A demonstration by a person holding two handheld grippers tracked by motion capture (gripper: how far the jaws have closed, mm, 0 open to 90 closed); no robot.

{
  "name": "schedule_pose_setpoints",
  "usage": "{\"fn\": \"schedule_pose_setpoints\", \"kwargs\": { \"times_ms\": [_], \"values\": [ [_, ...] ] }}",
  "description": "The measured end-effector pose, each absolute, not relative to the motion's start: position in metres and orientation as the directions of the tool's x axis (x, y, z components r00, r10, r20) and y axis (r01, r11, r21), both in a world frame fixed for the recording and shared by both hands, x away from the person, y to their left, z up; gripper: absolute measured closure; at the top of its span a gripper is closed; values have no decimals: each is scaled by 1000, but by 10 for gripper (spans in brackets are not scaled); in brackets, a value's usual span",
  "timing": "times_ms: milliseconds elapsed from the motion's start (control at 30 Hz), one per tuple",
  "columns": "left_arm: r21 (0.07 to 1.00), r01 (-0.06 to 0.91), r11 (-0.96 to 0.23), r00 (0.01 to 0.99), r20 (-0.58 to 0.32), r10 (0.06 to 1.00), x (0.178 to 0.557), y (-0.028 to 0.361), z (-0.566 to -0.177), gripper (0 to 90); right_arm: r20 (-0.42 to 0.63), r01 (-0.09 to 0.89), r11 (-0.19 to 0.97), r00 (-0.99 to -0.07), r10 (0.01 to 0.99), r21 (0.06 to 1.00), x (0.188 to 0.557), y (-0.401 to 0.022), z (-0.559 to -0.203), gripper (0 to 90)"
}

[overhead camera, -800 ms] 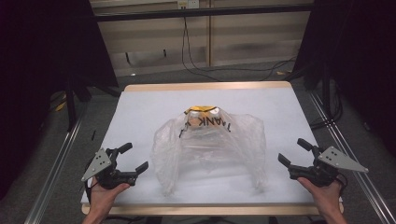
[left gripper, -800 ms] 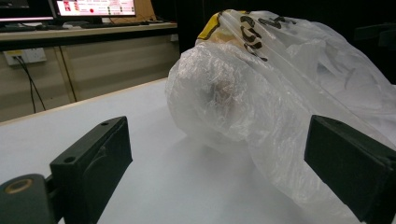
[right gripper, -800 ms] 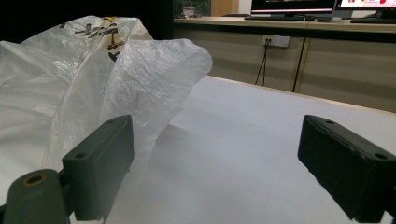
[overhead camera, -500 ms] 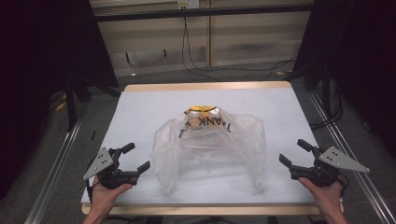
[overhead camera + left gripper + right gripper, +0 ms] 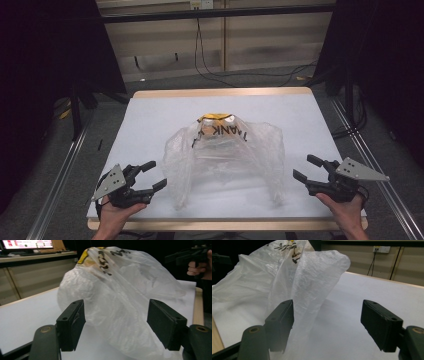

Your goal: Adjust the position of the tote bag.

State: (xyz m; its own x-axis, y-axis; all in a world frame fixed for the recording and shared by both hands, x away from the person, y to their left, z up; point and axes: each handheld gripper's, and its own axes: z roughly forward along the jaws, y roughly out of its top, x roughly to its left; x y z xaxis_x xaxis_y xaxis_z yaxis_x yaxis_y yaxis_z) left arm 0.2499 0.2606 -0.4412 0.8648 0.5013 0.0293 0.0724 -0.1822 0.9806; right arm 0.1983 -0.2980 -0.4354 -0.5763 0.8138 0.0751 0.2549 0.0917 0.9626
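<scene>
Plastic bag (image 5: 225, 155) contents veiled; print partly unreadable.

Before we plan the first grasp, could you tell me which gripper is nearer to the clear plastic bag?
Left. The left gripper sits just off the clear plastic bag, its near-left edge; the right gripper stands slightly farther from the near-right edge. Both are open.

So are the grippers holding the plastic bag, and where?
No, nothing is held. The left gripper and the right gripper are both open, one at each side of the clear plastic bag, with no bag pinched between the jaws.
</scene>
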Motion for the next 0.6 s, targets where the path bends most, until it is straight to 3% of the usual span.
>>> {"fn": "schedule_pose_setpoints", "kwargs": {
  "times_ms": [300,600],
  "values": [
    [970,102,-221,897,7,442,236,256,-435,466,93,287,120,-629,771,950,182,-283,-431,329],
    [959,115,-260,922,-6,387,214,252,-441,521,71,318,207,-681,729,925,180,-273,-439,410]
  ]
}}
